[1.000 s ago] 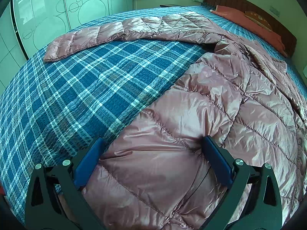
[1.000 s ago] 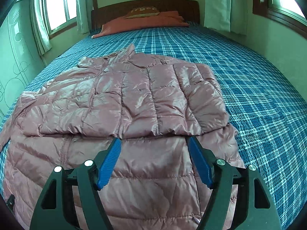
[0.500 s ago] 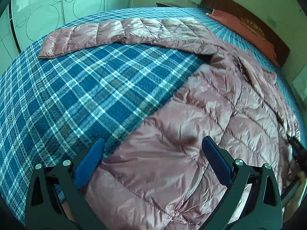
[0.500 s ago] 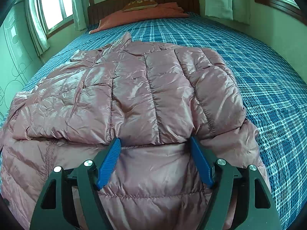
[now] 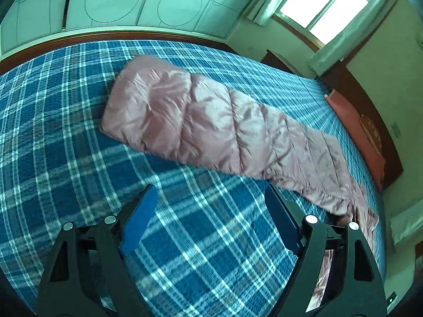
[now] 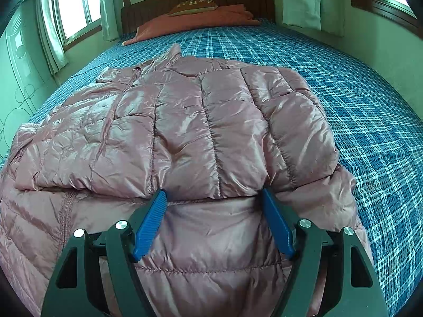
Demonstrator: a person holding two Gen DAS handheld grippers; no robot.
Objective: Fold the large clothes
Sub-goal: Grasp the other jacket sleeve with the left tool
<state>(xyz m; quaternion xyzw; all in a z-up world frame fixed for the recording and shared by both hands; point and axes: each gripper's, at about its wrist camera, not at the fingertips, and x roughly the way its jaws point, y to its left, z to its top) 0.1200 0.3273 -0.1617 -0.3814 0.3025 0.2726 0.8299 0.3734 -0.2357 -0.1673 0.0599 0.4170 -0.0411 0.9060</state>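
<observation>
A pink quilted down jacket (image 6: 201, 137) lies flat on the blue plaid bed. Its right sleeve is folded over the body. My right gripper (image 6: 214, 194) is open, with its blue pads at the cuff edge of that folded sleeve, holding nothing. In the left wrist view the jacket's other sleeve (image 5: 201, 121) lies stretched out across the bedspread. My left gripper (image 5: 208, 190) is open and empty, above bare plaid cloth just short of that sleeve.
The blue plaid bedspread (image 5: 66, 145) covers the whole bed. An orange pillow (image 6: 195, 22) and a wooden headboard (image 6: 198, 0) are at the far end. A wardrobe (image 5: 119, 2) stands along the bed's left side, and windows with curtains are in the walls.
My left gripper has swung away from the jacket's body toward the outstretched left sleeve. My right gripper has moved forward to the folded sleeve's cuff edge.
</observation>
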